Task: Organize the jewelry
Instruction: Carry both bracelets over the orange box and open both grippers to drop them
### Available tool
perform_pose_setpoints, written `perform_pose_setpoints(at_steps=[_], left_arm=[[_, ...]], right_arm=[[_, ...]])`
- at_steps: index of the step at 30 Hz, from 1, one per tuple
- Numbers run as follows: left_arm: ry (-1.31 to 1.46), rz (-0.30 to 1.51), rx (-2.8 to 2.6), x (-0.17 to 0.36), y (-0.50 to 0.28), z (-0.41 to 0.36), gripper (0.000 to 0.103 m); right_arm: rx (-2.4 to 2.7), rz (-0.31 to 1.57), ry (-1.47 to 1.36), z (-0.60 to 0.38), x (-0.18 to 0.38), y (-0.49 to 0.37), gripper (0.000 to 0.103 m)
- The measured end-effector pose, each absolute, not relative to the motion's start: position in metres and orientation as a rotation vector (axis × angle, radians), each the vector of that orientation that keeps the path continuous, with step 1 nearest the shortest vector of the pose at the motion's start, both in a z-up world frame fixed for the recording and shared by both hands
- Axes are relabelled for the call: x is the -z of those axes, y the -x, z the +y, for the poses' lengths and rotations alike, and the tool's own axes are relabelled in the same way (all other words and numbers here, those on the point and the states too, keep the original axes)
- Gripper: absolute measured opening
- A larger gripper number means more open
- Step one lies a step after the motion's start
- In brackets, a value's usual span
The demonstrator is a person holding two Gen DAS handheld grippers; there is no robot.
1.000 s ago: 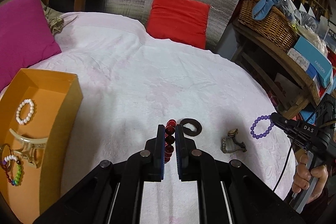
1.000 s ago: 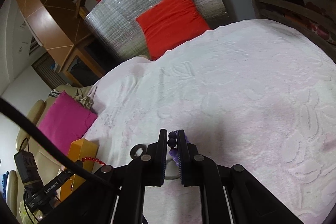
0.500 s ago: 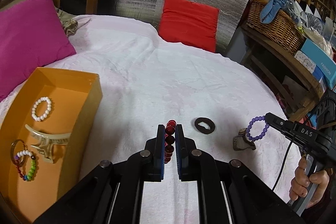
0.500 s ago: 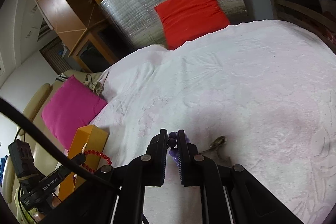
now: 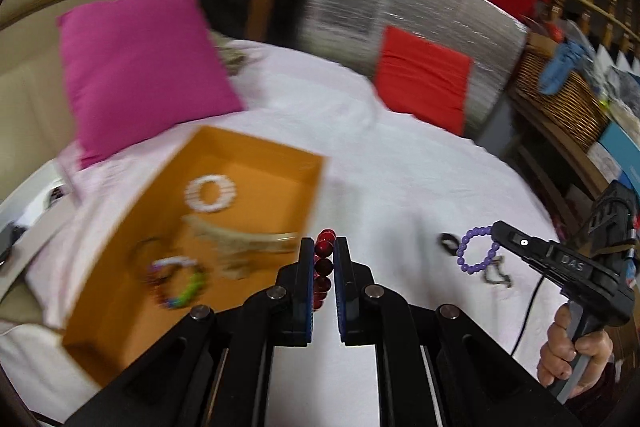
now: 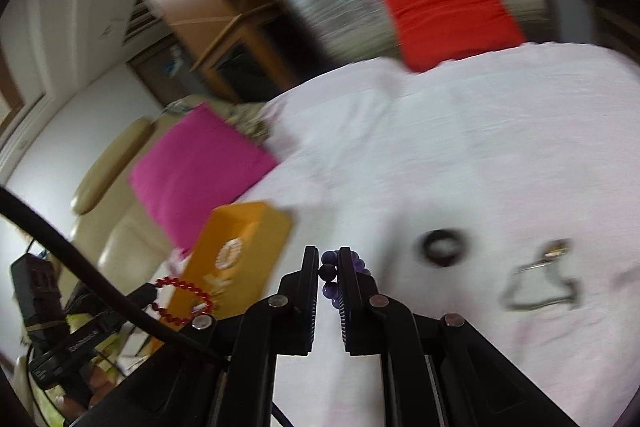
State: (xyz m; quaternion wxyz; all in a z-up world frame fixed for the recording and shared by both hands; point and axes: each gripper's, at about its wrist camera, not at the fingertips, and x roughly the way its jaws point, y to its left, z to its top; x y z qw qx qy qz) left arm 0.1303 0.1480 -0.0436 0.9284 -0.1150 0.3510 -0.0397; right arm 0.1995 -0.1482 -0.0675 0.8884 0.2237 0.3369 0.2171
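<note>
I am in the carrying step, with a bracelet pinched in each claw and both on their way to the orange box (image 5: 256, 163). My left gripper (image 5: 323, 259) is clamped tight on the red bead bracelet (image 5: 325, 254), whose beads stand stacked between the pads just short of the box's right wall. My right gripper (image 6: 329, 269) is closed just as tightly on the purple bead bracelet (image 6: 331, 277); in the left camera that same loop (image 5: 478, 251) hangs from the claw's tip (image 5: 505, 231), well to the right of the box, over the white bedspread (image 5: 400, 167). My right hand (image 5: 572, 347) grips the handle at the near right. The box sits at the left of the bed, beside the pink cushion (image 5: 136, 67), and already holds a white bead bracelet (image 5: 210, 191), a pale hair claw (image 5: 240, 247) and a multicoloured bead bracelet (image 5: 178, 281), all somewhat blurred. Lying loose on the cover to the right are a dark ring (image 6: 442, 249) and a small metal clip (image 6: 540, 283), so I judge the sorting roughly half done. Next I would bring the left claw over the box's open floor, aim for a bare orange patch clear of the hair claw, lower a little and let go so the red beads drop flat; the right claw should follow, crossing the near wall without knocking it.
</note>
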Motion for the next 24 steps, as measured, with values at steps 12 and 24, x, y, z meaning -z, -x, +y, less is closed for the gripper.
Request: perform_pose_setpoints(at_steps=[12, 24], left_arm=[[0.315, 0.836, -0.087, 0.099, -0.103, 0.251, 0.009], [0.304, 0.988, -0.132, 0.156, -0.135, 0.266, 0.009]], right_arm=[[-0.802, 0.826, -0.337, 0.052, 0.057, -0.181, 0.011], [-0.746, 1.094, -0.127, 0.138, 0.135, -0.211, 0.011]])
